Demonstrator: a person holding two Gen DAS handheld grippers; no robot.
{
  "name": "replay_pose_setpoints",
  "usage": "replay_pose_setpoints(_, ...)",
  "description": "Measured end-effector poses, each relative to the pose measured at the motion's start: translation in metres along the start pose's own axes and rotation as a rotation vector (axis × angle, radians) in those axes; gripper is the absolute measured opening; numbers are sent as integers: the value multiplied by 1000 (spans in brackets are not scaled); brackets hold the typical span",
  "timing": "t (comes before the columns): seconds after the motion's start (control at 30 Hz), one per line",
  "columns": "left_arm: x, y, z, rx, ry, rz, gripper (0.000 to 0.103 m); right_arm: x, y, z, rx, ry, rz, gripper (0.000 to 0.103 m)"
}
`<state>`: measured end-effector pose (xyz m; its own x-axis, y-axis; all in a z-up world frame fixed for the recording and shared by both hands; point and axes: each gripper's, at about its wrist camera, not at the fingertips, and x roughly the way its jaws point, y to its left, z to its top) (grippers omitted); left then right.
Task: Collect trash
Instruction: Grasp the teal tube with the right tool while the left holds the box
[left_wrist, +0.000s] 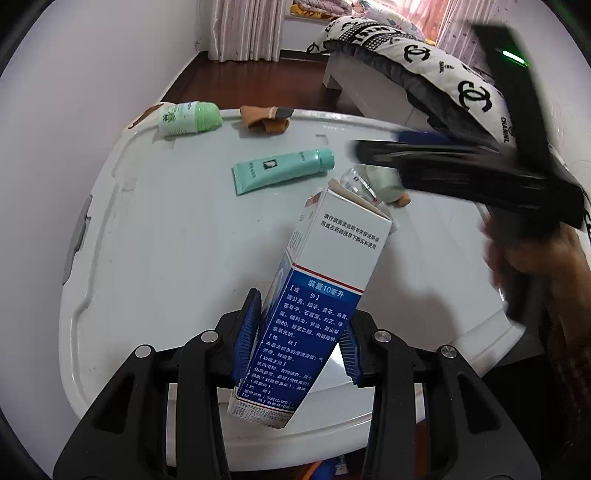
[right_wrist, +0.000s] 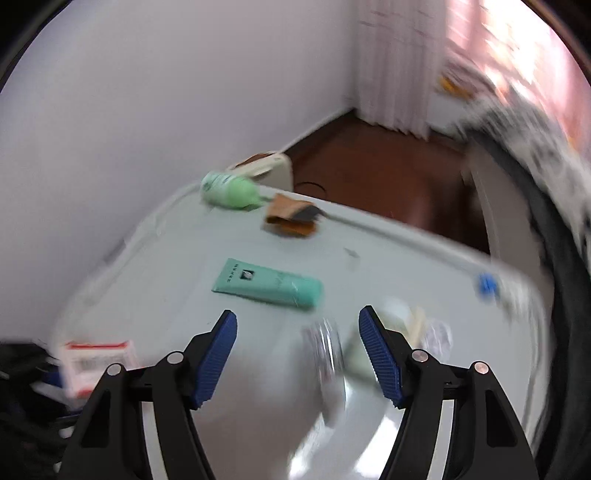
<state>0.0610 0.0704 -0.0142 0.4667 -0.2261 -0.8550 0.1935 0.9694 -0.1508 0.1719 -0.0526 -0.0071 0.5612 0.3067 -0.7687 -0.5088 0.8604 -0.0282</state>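
My left gripper (left_wrist: 299, 343) is shut on a white and blue medicine box (left_wrist: 325, 291) and holds it tilted above the white table (left_wrist: 166, 258). A teal tube (left_wrist: 282, 170) lies further back; it also shows in the right wrist view (right_wrist: 267, 283). A green-capped bottle (left_wrist: 190, 119) and a brown wrapper (left_wrist: 266, 119) lie at the far edge. A clear crumpled piece with a pale bottle (left_wrist: 380, 184) lies behind the box. My right gripper (right_wrist: 297, 350) is open and empty above the table, blurred by motion; it crosses the left wrist view (left_wrist: 461, 162) at the right.
A bed with a black and white quilt (left_wrist: 424, 62) stands beyond the table on the right. A white wall (right_wrist: 147, 110) is on the left, a dark wooden floor (right_wrist: 380, 173) and curtains behind. A small blue object (right_wrist: 487, 284) lies near the table's right edge.
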Motion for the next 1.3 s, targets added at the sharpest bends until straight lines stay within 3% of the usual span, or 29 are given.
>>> replay_pose_setpoints(0.13,4,9,-4,-7,13,-7,39,50,28,17,-267,82,30,66)
replay_pose_setpoints(0.33,5,17,-4,-22,18,-42,39,94,32,34,-384,202,169,64)
replay_pose_setpoints(0.43,3,17,-2,-19,6,-47,39,104,36,30,-471,225,165,66)
replay_pose_setpoints(0.5,3,18,-1,-26,7,-57,39,110,35,29,-490,253,162,68)
replay_pose_setpoints(0.6,2,17,-2,-22,7,-63,39,118,29,25,-486,267,132,89)
replay_pose_setpoints(0.77,1,15,-2,-18,4,-74,39,125,19,30,-358,302,168,90)
replay_pose_setpoints(0.8,1,16,-1,-18,5,-75,39,125,20,30,-347,301,162,89)
replay_pose_setpoints(0.87,1,17,-1,-22,5,-77,39,122,22,32,-316,293,155,72)
replay_pose_setpoints(0.9,1,17,-1,-24,6,-79,39,120,23,33,-304,285,147,49)
replay_pose_setpoints(0.93,0,18,0,-24,4,-79,39,119,26,38,-283,292,124,35)
replay_pose_setpoints(1.03,-2,18,0,-26,-3,-80,39,115,36,33,-254,307,60,32)
replay_pose_setpoints(1.3,-8,25,-5,-40,-11,-70,39,75,54,13,-158,229,88,32)
